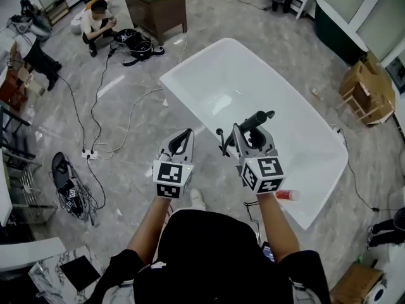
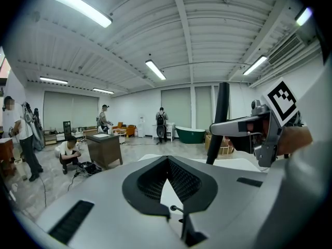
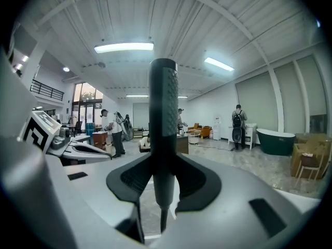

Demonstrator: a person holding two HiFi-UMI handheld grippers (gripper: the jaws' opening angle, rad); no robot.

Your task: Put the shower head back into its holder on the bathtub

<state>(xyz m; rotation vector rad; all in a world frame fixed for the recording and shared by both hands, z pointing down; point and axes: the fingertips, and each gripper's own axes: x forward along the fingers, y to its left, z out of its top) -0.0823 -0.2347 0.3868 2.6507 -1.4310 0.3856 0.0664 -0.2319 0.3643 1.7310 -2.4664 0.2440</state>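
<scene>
My right gripper [image 1: 251, 132] is shut on the black handle of the shower head [image 1: 258, 118], which points toward the white bathtub [image 1: 209, 81]. A thin black hose [image 1: 221, 143] hangs below it. In the right gripper view the textured handle [image 3: 163, 102] stands upright between the jaws of that gripper [image 3: 163, 162]. The left gripper [image 1: 188, 133] hangs beside it to the left, over the floor just short of the tub rim, shut with nothing in it [image 2: 167, 158]. From the left gripper view the shower head [image 2: 222, 113] shows at the right. I cannot make out the holder.
A small red-and-white object [image 1: 288, 195] lies at the tub's near corner. Cables [image 1: 95, 116] and a power strip [image 1: 88, 153] cross the floor on the left. A person crouches [image 1: 96, 21] by a brown desk [image 1: 155, 6]. Wooden furniture [image 1: 367, 90] stands at the right.
</scene>
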